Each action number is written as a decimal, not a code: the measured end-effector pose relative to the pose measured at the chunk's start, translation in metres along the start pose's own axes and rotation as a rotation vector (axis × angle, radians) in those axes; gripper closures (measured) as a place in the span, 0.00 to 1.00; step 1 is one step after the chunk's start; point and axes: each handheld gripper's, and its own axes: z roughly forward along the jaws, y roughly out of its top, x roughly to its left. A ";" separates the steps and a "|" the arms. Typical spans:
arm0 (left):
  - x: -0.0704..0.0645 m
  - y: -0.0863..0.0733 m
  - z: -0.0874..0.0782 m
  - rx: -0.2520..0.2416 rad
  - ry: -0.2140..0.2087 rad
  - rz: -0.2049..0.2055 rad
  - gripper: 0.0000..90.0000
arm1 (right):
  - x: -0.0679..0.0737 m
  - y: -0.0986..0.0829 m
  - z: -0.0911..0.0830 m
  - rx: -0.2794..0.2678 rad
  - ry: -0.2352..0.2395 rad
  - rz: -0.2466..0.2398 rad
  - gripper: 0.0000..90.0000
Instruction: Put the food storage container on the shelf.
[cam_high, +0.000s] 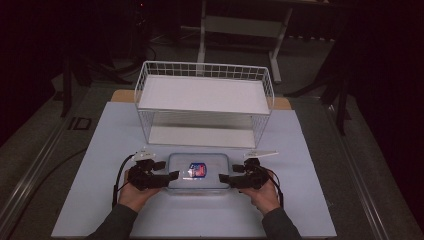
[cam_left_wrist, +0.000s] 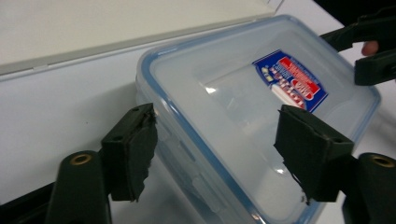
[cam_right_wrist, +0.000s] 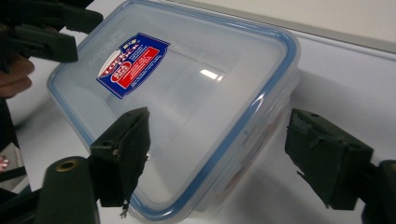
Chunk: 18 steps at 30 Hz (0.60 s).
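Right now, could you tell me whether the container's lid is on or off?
On. The lid sits flat on the container, its blue rim running all around the top edge. Whether its side latches are clipped down, I cannot tell.

The box (cam_left_wrist: 243, 121) is looking like clear, glossy plastic, its lid (cam_right_wrist: 187, 88) catching highlights and carrying a blue rim and a shiny printed label (cam_right_wrist: 133, 65). The left tool (cam_left_wrist: 217, 154) and right tool (cam_right_wrist: 219, 163) are showing matt black pads (cam_left_wrist: 135, 154), rough and frayed at the edges. The rack (cam_high: 204, 102) is appearing as white coated wire with smooth shelves. The desk (cam_high: 100, 150) is wearing a matt white sheet.
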 end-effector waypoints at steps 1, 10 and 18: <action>0.001 -0.001 0.001 0.001 -0.009 -0.010 0.31 | -0.001 0.000 0.001 0.003 0.010 0.005 0.23; 0.013 -0.003 0.007 0.027 -0.096 -0.097 0.24 | -0.009 0.000 0.012 0.039 0.098 0.089 0.19; 0.017 -0.005 0.010 0.043 -0.146 -0.162 0.22 | -0.015 -0.004 0.014 0.053 0.161 0.156 0.22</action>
